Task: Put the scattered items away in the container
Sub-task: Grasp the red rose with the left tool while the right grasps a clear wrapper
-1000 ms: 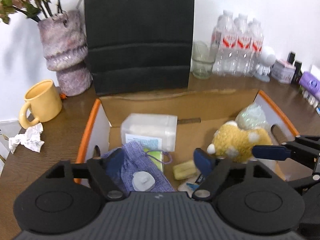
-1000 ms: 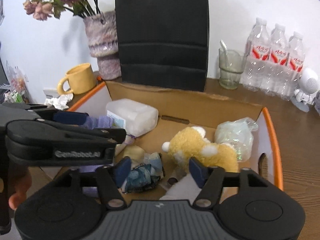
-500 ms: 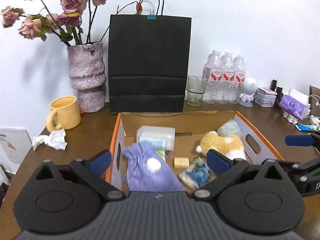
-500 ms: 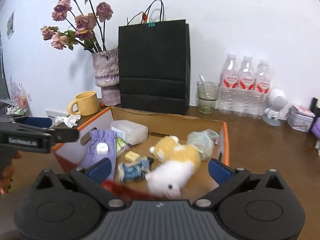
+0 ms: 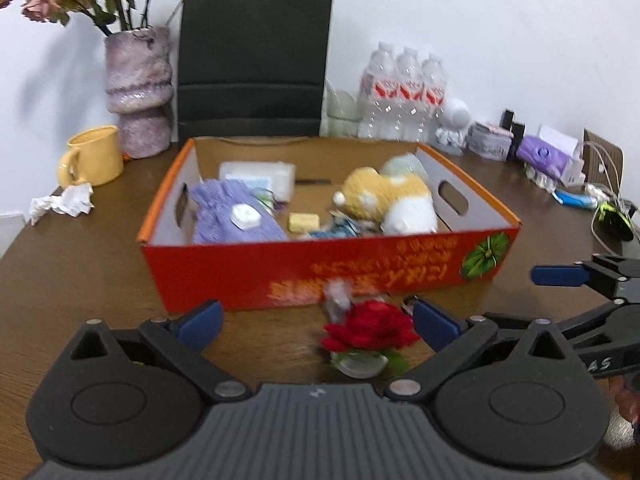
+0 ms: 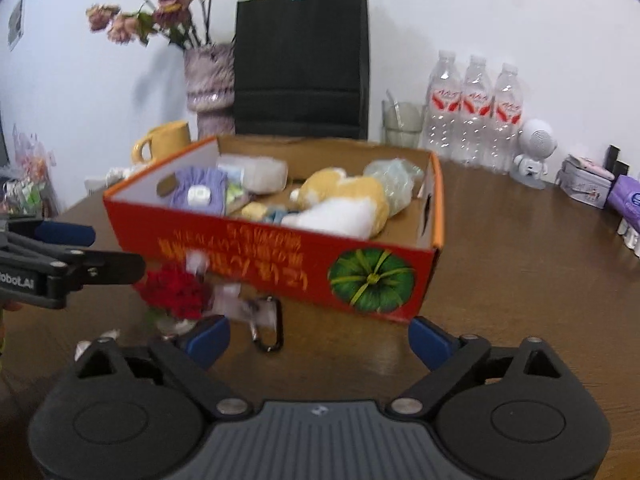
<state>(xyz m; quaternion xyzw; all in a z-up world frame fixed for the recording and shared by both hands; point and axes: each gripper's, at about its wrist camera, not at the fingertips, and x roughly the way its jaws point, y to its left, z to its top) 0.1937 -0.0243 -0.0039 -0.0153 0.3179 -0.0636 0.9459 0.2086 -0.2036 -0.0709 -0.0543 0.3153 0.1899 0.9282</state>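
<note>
An orange-red cardboard box (image 5: 400, 270) (image 6: 280, 258) stands on the brown table and holds a purple pouch (image 5: 232, 216), a plush toy (image 5: 392, 200) (image 6: 344, 204), a white plastic case (image 5: 260, 172), a small yellow block (image 5: 304, 222) and a clear bag (image 6: 392, 184). A red artificial rose (image 5: 370, 330) (image 6: 174, 292) lies on the table in front of the box, with a black carabiner keychain (image 6: 266, 324) beside it. My left gripper (image 5: 316, 320) is open and empty just before the rose. My right gripper (image 6: 318, 338) is open and empty before the box.
A yellow mug (image 5: 94, 156), crumpled paper (image 5: 62, 204), a vase of dried roses (image 5: 138, 92), a black paper bag (image 5: 254, 56), three water bottles (image 5: 404, 96) and a glass (image 6: 402, 122) stand behind the box. Small items and cables (image 5: 560, 160) crowd the right.
Both grippers have pulled back out of the box and opened wider. The box's front wall, the rose and the keychain have come into view.
</note>
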